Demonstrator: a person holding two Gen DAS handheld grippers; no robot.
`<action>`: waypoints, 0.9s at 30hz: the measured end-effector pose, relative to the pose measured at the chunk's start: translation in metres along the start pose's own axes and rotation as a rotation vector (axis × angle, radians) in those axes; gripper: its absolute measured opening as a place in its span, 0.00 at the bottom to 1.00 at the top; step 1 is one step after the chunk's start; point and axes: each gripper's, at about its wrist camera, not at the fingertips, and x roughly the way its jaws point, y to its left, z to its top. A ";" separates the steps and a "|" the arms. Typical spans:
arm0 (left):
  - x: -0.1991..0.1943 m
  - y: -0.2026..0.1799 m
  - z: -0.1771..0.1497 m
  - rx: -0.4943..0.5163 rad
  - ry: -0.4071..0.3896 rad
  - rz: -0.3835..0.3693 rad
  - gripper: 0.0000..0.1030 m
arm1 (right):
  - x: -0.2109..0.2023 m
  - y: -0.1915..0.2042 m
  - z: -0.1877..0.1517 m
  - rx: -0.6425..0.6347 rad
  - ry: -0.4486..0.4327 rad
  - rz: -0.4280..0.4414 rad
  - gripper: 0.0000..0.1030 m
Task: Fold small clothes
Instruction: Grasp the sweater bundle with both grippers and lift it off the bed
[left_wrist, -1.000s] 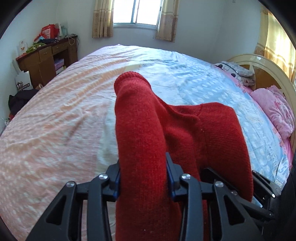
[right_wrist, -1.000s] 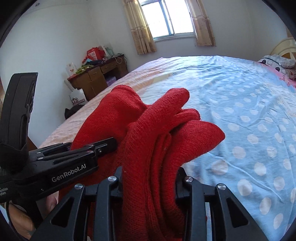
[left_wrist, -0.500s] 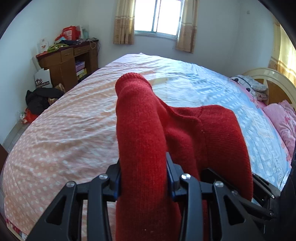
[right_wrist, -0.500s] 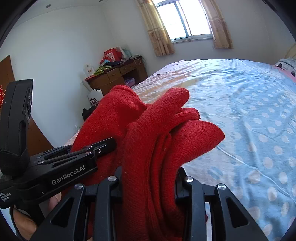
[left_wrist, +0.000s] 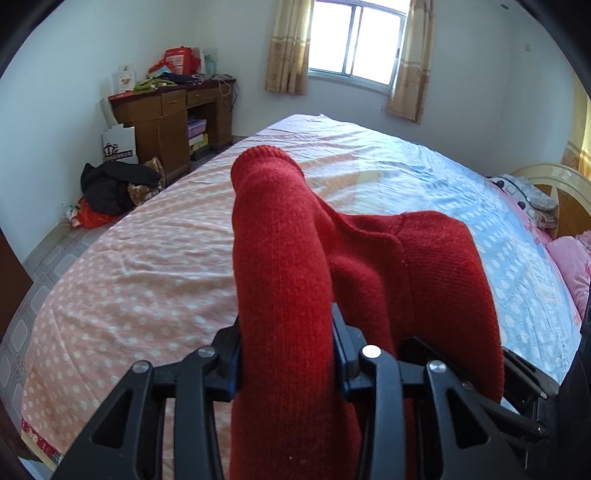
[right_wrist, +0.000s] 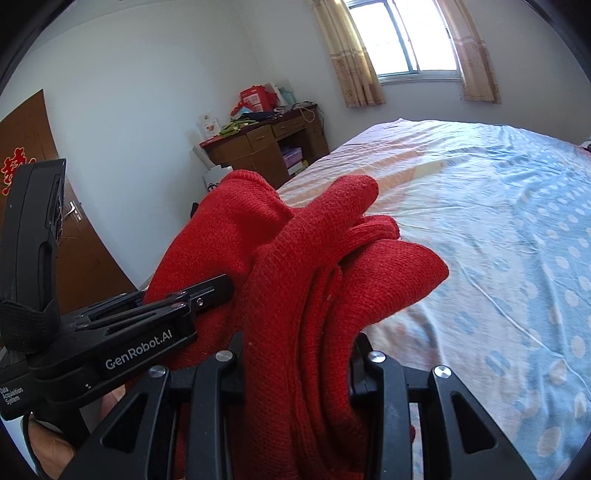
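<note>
**Left wrist view: red knit sweater held above the bed**

The left gripper (left_wrist: 286, 354) is clamped partway closed on a thick, rounded fold of the red knit sweater (left_wrist: 280, 266), which rises ahead of the jaws above the polka-dot bedsheet (left_wrist: 147, 266). In the right wrist view, the right gripper (right_wrist: 297, 373) is likewise pinched partway closed on several stacked layers of the same sweater, beside the left gripper. The knit is plain, ribbed and bunched. A wooden desk (left_wrist: 162, 122) stands beyond the bed's foot.
</note>
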 end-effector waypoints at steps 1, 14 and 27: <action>0.000 0.005 0.000 -0.006 0.000 0.005 0.38 | 0.004 0.005 0.001 -0.006 0.003 0.008 0.33; -0.007 0.063 -0.003 -0.100 -0.004 0.073 0.38 | 0.039 0.045 0.004 -0.072 0.050 0.081 0.33; 0.006 0.094 0.006 -0.151 -0.012 0.140 0.38 | 0.081 0.076 0.008 -0.104 0.071 0.133 0.33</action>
